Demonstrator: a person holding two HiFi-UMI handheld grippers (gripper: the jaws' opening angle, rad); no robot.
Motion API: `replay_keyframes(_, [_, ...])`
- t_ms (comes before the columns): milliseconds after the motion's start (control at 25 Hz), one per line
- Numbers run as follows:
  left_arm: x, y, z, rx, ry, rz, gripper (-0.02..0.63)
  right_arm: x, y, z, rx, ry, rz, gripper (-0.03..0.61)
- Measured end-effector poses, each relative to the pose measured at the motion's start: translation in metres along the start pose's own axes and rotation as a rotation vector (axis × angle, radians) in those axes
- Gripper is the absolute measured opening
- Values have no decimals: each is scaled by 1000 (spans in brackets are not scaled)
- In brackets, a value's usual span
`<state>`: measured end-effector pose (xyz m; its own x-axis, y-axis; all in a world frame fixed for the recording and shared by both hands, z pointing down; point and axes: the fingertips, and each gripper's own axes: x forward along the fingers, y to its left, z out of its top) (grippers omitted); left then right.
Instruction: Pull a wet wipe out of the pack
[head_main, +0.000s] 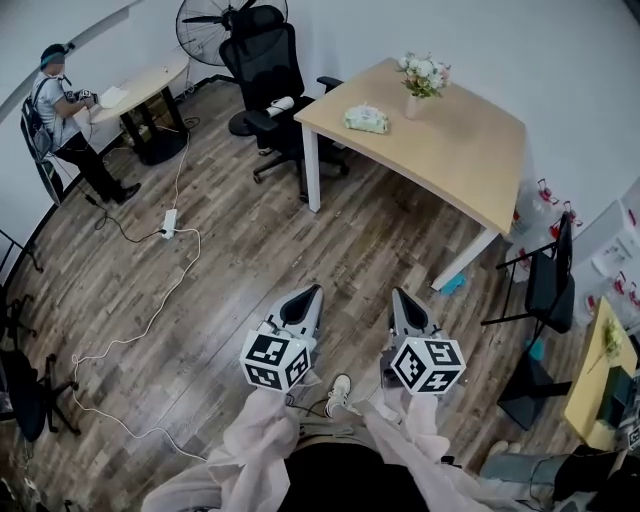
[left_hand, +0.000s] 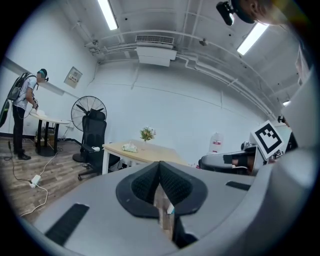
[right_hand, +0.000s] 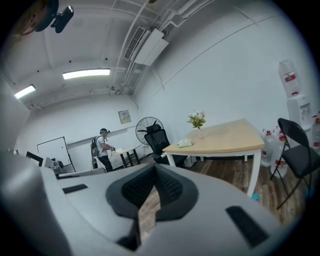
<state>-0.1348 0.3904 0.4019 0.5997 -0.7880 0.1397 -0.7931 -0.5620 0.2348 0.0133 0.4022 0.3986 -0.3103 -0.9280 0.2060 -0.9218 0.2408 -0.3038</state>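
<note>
The wet wipe pack lies on a light wooden table far ahead of me, beside a vase of flowers. It also shows small and distant as the pack in the left gripper view and the pack in the right gripper view. My left gripper and right gripper are held side by side over the wooden floor, well short of the table. Both point toward it, shut, with nothing between their fingers. In their own views the left gripper and right gripper show pads meeting at the tip.
A black office chair stands at the table's left end, a fan behind it. A white cable and power strip trail across the floor at left. A person stands at a far desk. A black chair sits at right.
</note>
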Motion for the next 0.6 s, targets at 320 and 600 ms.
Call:
replay_keyframes(320, [47, 14, 1, 2, -12, 24, 11, 38, -36, 8, -8, 0, 11, 11])
replay_keyframes(600, [72, 11, -1, 1, -5, 26, 11, 50, -64, 18, -17, -5, -9, 11])
